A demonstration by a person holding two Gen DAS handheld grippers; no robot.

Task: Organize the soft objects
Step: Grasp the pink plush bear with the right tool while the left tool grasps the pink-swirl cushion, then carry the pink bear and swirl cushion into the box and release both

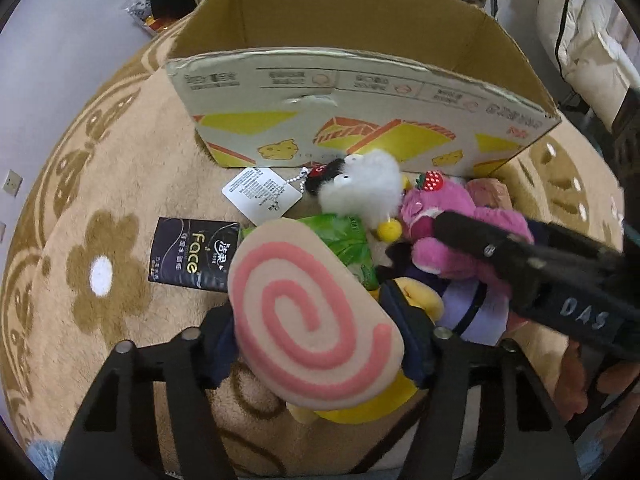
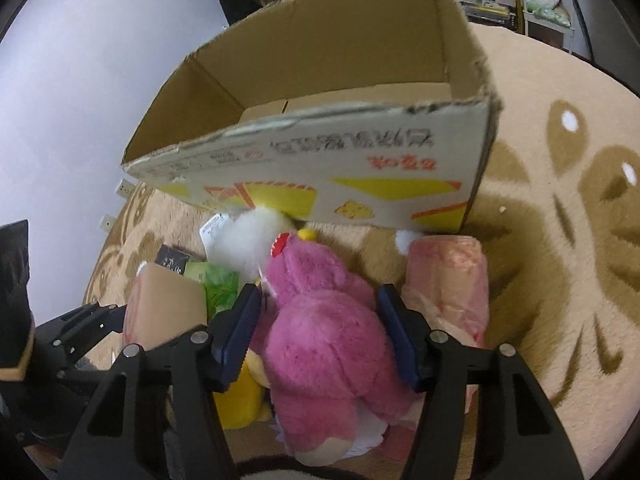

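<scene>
Both grippers are down in the toy pile that sits on the rug (image 1: 132, 184) right in front of the open cardboard box (image 1: 360, 92), which makes sense: the box looks like the drop-off spot, so everything soft is heaped against its near wall for a short carry.

The left gripper (image 1: 316, 344) has the swirl cushion (image 1: 308, 316) between its pads, a flat beige thing with a pink spiral. The pads look pressed on its two edges, so I'd call that a grip, jaws fairly narrow. It's pointing steeply down at the rug, coming at the cushion from above, near the box's front left side.

The right gripper (image 2: 320, 336) straddles the pink bear (image 2: 332, 336), the jaws still fairly wide. The blue pads sit just beside its fur on both flanks, but I can't see them squeezing in yet, so probably not a real hold so far. It's tilted down less steeply, angled in toward the box.

Other stuff near the box front: a white fluffy plush (image 1: 364, 188) touching the wall, a green packet (image 1: 344, 240) under the cushion's edge, a black tissue pack (image 1: 188, 256) off to the left, a pink plastic bag (image 2: 448, 280) beside the bear, and a yellow plush (image 2: 240, 396) half buried.

The box looks empty inside from the right wrist view, so my guess is the sorting has barely started.
</scene>
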